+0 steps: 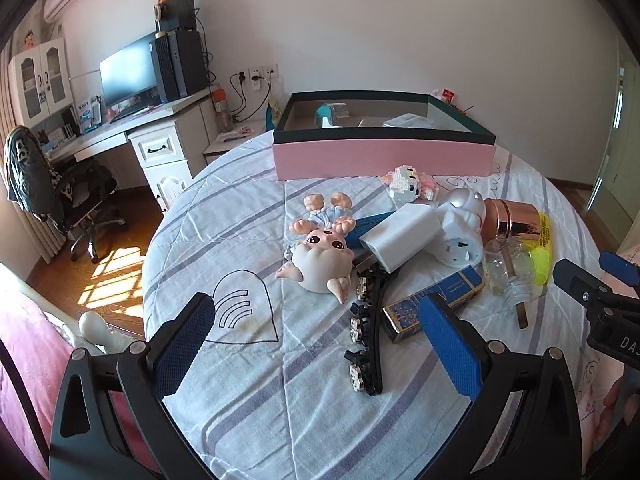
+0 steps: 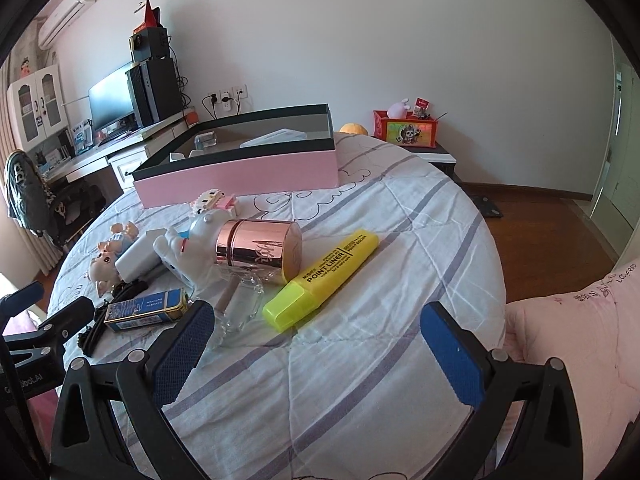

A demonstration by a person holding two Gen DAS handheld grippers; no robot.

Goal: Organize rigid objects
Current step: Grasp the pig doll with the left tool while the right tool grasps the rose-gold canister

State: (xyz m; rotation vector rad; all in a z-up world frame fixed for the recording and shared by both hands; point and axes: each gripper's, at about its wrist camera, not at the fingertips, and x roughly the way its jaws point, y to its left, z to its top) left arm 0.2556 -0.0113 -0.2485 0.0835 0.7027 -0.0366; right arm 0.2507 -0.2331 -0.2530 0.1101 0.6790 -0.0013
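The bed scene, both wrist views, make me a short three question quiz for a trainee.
1. True or false: the yellow highlighter lies inside the pink box.
2. Which lies against the highlighter: A, the rose-gold cap; B, the black hair clip?
3. Fill in: both the left gripper and the right gripper are ____.

Key: 1 false; 2 A; 3 open.

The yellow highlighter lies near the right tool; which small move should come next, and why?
Probably move the open right tool forward and down over the yellow highlighter. It lies alone on the bedsheet, nearest that tool, still outside the pink box.
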